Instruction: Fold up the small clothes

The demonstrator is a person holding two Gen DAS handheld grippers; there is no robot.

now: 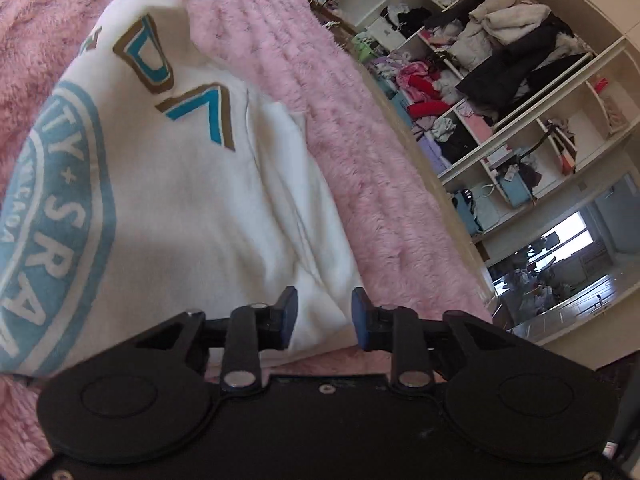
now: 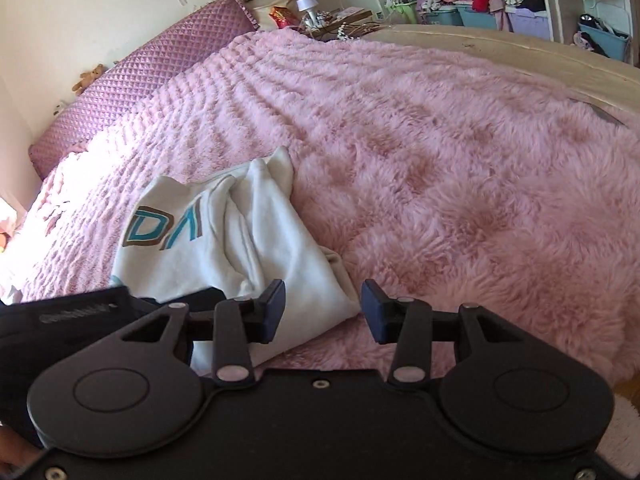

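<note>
Left hand-held gripper (image 1: 325, 318) we note part-open, nothing between its pads, over the near corner of the white sweatshirt (image 1: 192, 200); right hand-held gripper (image 2: 324, 310) likewise part-open and empty at the garment's edge; sweatshirt lies folded, teal lettering up, on the pink fluffy bed (image 2: 460, 168).

Sweatshirt (image 2: 240, 240): lies folded on the fluffy blanket (image 2: 460, 168), near its front edge.
Blanket: spread over the bed.
Headboard cushion (image 2: 132, 84): behind the blanket, against the wall.
Teddy bear (image 2: 90, 76): on top of the headboard cushion.
Lamp (image 2: 307, 3): on the bedside table, beyond the bed's far corner.
Open shelves (image 1: 520, 80): beside the bed, clothes piled in them.
Storage bins (image 2: 476, 16): in the shelves, low down.
</note>
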